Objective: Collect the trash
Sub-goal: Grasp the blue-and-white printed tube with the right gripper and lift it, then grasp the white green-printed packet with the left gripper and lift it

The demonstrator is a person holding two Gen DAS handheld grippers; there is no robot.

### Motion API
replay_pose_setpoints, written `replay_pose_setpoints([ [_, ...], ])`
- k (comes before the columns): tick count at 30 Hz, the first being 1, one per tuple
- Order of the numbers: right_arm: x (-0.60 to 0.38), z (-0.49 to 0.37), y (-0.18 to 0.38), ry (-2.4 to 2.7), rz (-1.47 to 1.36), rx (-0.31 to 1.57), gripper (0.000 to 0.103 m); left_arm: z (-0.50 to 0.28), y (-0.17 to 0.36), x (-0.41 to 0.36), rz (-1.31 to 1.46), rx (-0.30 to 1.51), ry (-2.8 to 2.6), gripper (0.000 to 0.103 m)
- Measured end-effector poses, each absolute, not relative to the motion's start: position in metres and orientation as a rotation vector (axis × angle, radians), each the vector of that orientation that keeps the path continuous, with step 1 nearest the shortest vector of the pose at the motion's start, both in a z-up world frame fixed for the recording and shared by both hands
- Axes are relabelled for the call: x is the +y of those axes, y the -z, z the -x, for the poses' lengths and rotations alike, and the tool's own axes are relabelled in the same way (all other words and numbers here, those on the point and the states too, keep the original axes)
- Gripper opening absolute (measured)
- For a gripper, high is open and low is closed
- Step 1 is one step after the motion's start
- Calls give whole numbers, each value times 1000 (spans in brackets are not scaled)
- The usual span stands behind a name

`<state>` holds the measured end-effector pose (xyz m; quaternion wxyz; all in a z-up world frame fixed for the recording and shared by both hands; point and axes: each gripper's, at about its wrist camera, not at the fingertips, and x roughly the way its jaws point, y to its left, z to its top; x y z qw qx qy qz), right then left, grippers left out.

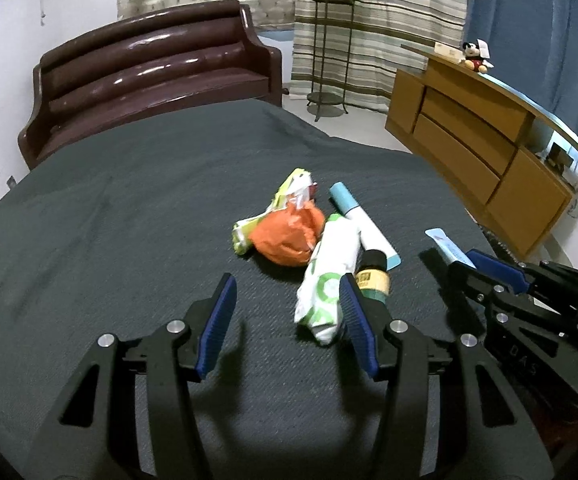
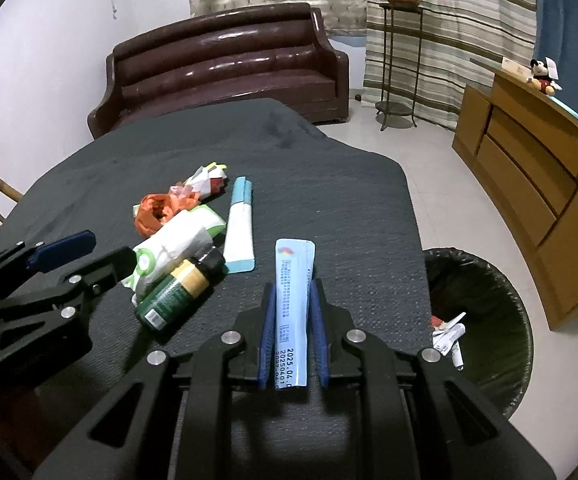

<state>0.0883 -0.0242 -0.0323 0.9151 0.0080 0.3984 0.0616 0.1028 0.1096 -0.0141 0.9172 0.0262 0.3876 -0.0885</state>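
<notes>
Blue sachet (image 2: 291, 304) upright in tongs — wrappers (image 2: 173, 248), tube (image 2: 239, 228), green bottle (image 2: 181, 290) heaped on grey cloth.

Right claw (image 2: 293, 312) clamps blue sachet (image 2: 291, 280) over table (image 2: 349, 208)

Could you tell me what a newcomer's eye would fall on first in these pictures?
Probably the pale blue sachet clamped in the right tool over the dark cloth. Next, the trash pile to its left, with the orange wrapper brightest. Right of the table, the black-lined bin stands on the floor.
</notes>
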Motion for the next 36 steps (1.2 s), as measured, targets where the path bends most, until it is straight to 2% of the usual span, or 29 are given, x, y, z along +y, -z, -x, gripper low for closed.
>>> replay_pose_setpoints([
  [11, -35, -91, 37, -132, -44, 821, 18, -122, 24, 98, -76, 825, 228, 52],
  [14, -36, -91, 37, -135, -46, 824, 18, -124, 24, 96, -77, 826, 247, 47],
  [19, -39, -92, 38, -138, -54, 827, 18, -122, 26, 95, -62, 829, 310, 28],
  [36, -35, -80, 39, -150, -53, 832, 18, -87, 23, 118, -25, 832, 258, 28],
])
